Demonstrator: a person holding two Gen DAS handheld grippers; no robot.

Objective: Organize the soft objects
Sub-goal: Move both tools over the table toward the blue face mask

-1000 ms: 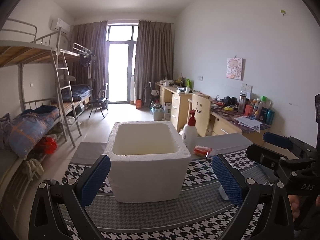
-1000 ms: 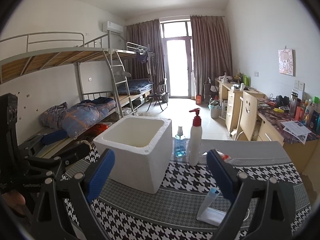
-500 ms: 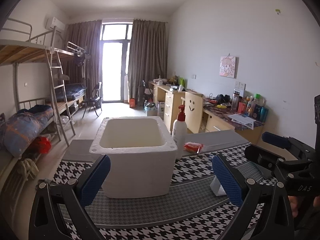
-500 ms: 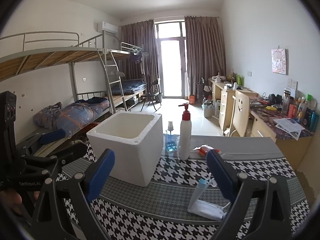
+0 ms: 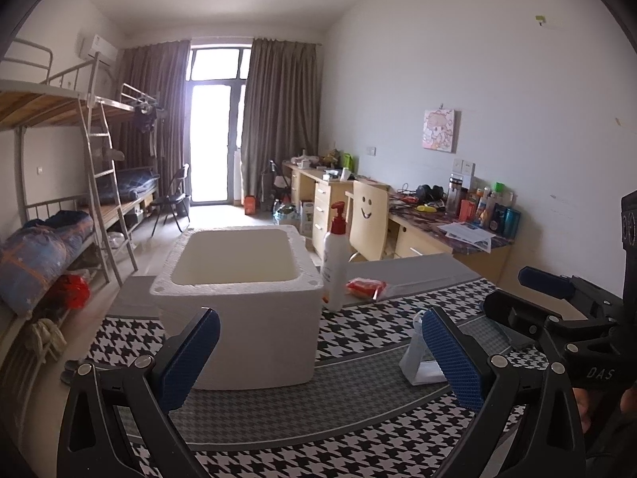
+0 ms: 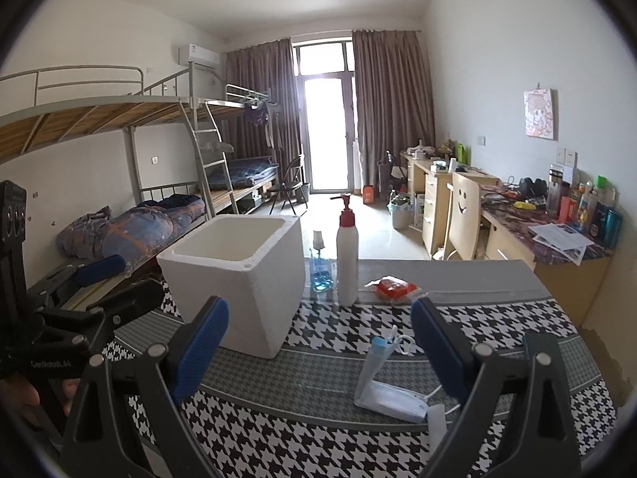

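Probably light and floppy, the mask (image 6: 392, 388) just ahead of the gaping, empty right gripper (image 6: 320, 344) wants pinching mid-fold.

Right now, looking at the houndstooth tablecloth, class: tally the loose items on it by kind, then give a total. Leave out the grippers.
Foam boxes: 1, the white foam box.
Pump bottles: 2, the tall white one with a red pump and the small clear one with blue liquid.
Soft packets: 2, the red packet and the pale blue face-mask pack.
Total: 5
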